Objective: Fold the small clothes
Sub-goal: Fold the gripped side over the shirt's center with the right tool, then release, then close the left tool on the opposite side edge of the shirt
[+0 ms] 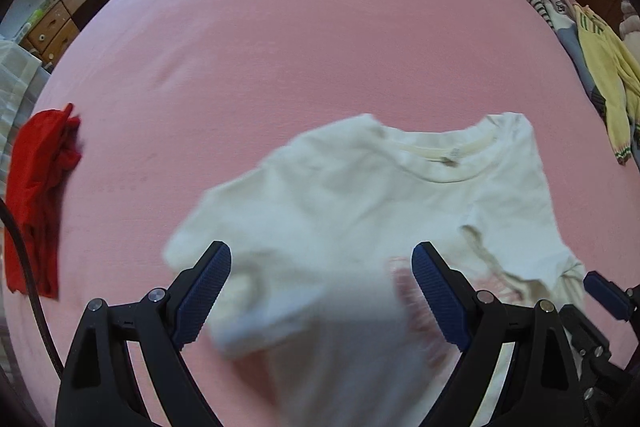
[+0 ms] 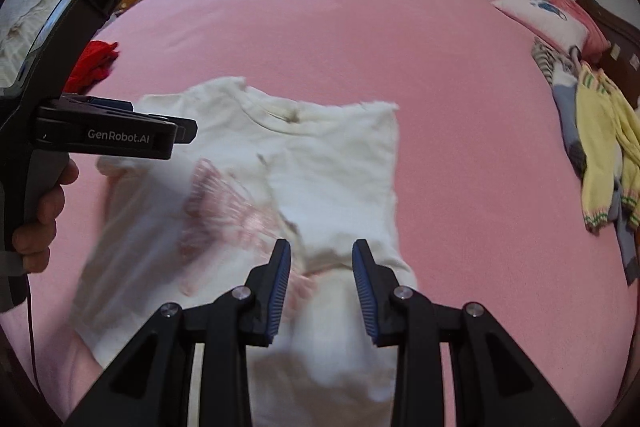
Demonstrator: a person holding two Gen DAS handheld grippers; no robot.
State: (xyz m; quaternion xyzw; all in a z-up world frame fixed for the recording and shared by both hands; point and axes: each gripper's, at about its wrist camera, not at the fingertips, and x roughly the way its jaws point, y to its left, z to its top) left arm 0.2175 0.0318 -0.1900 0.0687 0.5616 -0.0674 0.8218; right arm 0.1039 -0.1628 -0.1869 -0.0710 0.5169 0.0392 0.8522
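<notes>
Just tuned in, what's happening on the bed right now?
A person holds a gripper in each hand over a small white T-shirt lying on the pink bed. The left gripper is wide open above the shirt; the right gripper stands part open, gripping nothing. One side looks folded in. Red clothes lie aside.

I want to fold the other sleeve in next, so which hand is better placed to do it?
Probably the left. The left gripper hangs open right over the white shirt's spread sleeve. The right gripper sits narrower above the side already folded in.
</notes>
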